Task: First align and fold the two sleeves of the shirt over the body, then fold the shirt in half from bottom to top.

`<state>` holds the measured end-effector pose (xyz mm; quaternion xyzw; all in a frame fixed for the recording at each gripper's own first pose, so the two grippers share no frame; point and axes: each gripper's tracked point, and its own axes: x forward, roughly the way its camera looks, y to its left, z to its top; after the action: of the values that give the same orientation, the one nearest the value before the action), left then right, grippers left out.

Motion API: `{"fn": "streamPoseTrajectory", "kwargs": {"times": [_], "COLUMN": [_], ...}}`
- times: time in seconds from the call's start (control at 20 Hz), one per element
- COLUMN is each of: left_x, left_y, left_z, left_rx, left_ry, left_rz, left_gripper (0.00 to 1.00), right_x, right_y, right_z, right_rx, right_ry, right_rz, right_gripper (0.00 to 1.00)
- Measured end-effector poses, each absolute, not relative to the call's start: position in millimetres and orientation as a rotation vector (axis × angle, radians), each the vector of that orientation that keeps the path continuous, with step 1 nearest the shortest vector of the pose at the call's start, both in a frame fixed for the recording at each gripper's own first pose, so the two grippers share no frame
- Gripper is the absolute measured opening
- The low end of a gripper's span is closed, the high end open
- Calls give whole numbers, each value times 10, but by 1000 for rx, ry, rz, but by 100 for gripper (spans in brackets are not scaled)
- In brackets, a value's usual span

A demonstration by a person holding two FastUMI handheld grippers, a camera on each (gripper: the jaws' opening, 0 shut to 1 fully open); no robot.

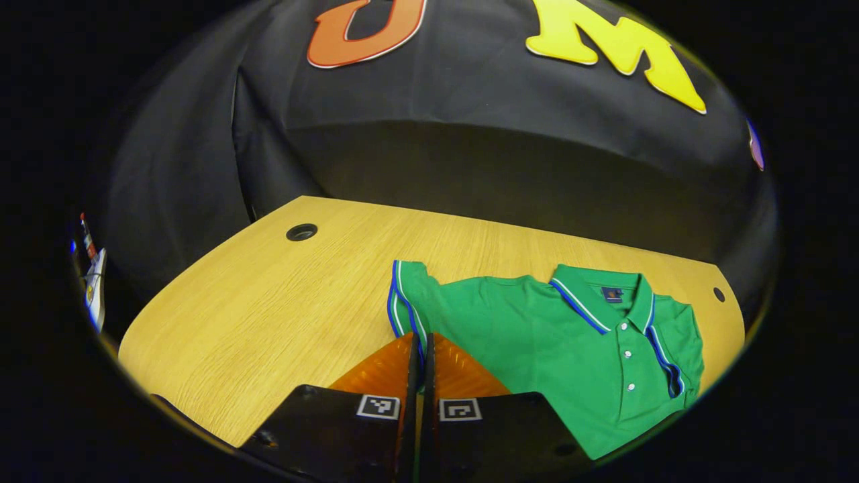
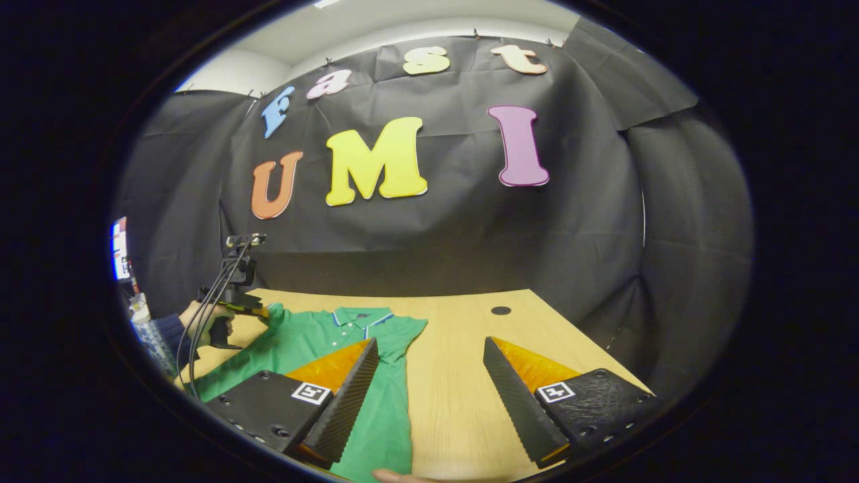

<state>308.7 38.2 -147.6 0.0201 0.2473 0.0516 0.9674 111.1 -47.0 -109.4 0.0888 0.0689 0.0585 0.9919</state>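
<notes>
Shirt: I see the green polo shirt [image 1: 570,349] lying flat on the wooden counter [image 1: 268,315], collar toward the booth wall, buttons up.
Left sleeve: raised off the counter at its striped cuff [image 1: 400,302], which stands up beside the shirt body.
Left gripper: my left gripper [image 1: 421,349] is closed tight, both fingers pinching the sleeve edge. In the right gripper view it sits at the shirt's far shoulder [image 2: 251,310], held by a hand [image 2: 205,322].
Right gripper: my right gripper [image 2: 429,365] is spread wide, holding nothing, one finger over the shirt [image 2: 376,416], the other over bare counter [image 2: 456,402].
Counter holes: one cable hole [image 1: 301,232] at the far corner.
</notes>
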Motion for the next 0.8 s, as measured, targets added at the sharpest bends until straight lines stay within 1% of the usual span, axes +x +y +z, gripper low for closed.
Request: {"fn": "streamPoseTrajectory", "kwargs": {"times": [0.05, 0.1, 0.2, 0.3, 0.4, 0.45, 0.55, 0.8], "left_x": [3105, 3106, 3103, 3081, 2970, 2894, 2722, 2307], "left_y": [309, 229, 63, -129, -475, -585, -599, -436], "left_z": [-1442, -1430, -1411, -1351, -1266, -1178, -967, -578], "left_rx": [71, 102, 145, 143, 50, 8, 3, 54], "left_ry": [494, 491, 495, 486, 475, 462, 432, 328], "left_rz": [96, 85, 66, 42, -44, -62, -58, -16], "left_gripper": [9, 9, 9, 12, 68, 96, 100, 100], "right_x": [1106, 1121, 1137, 1107, 1089, 1087, 1073, 920], "right_y": [-457, -481, -528, -509, -534, -570, -603, -549], "right_z": [-1090, -1105, -1105, -1086, -1045, -1035, -1004, -867], "right_rx": [182, 180, 162, 166, 175, 175, 178, 216], "right_ry": [142, 143, 138, 139, 132, 128, 126, 136], "right_rz": [124, 120, 104, 117, 123, 116, 106, 108], "right_gripper": [92, 95, 95, 95, 95, 95, 95, 95]}}
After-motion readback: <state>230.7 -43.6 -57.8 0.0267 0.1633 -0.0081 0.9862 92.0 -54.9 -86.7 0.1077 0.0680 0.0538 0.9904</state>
